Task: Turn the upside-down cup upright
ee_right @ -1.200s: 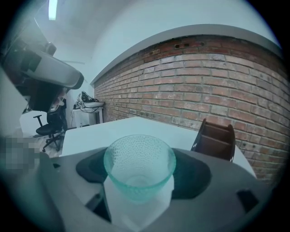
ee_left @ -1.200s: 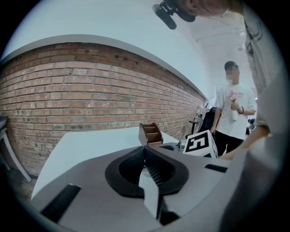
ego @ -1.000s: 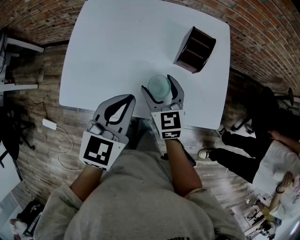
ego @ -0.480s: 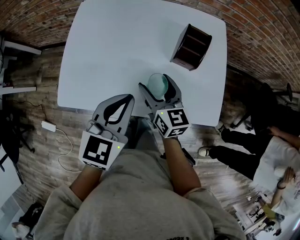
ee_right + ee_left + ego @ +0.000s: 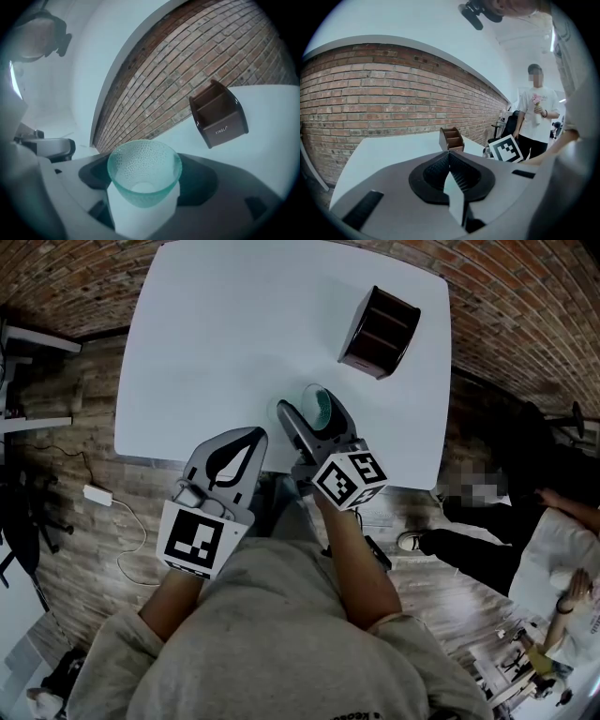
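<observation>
Cup (image 5: 320,406) near front edge of table (image 5: 220,334)

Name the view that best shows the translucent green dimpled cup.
Right gripper view: the translucent green dimpled cup sits central, mouth toward the camera, in the right gripper. Head view shows only part between the jaws; left gripper view, nothing clear.

A white rectangular worktop (image 5: 216,343) with rounded corners is seen across the upper middle of the head view. One thing is set directly on it: a dark brown, open-topped compartment box (image 5: 380,332), placed near the upper right corner. The worktop is carried by a wooden plank floor (image 5: 84,549), on which a white power adapter (image 5: 97,489) with its cable is laid at the left.
</observation>
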Tool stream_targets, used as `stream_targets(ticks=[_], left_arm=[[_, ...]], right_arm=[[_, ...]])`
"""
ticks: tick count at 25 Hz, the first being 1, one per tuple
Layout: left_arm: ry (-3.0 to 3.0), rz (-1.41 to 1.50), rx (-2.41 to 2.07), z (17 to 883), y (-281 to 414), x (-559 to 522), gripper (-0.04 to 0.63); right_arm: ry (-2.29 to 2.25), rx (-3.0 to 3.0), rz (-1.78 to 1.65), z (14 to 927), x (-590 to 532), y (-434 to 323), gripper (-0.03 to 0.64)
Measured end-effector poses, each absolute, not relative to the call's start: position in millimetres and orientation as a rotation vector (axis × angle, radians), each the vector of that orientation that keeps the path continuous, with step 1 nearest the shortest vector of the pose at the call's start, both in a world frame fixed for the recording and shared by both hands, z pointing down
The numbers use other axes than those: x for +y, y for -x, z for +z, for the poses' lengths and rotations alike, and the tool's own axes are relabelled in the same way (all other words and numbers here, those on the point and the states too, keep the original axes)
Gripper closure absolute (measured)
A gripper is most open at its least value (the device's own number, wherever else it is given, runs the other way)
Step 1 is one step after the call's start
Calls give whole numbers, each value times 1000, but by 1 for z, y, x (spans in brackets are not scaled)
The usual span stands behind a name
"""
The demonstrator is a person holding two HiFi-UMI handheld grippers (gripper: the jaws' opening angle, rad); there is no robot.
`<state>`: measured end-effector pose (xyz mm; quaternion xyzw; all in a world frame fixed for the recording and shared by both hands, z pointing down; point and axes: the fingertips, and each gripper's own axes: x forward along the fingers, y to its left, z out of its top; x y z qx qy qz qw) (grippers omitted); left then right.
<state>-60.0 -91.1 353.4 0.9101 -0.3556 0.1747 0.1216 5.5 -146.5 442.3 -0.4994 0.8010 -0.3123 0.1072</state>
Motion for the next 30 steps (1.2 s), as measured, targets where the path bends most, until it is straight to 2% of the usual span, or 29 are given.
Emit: stream_targets(ticks=[30], left_arm=[[-2699, 546, -993, 355, 51, -80, 586]], right_arm=[[1138, 1916, -1126, 437, -134, -23, 229]])
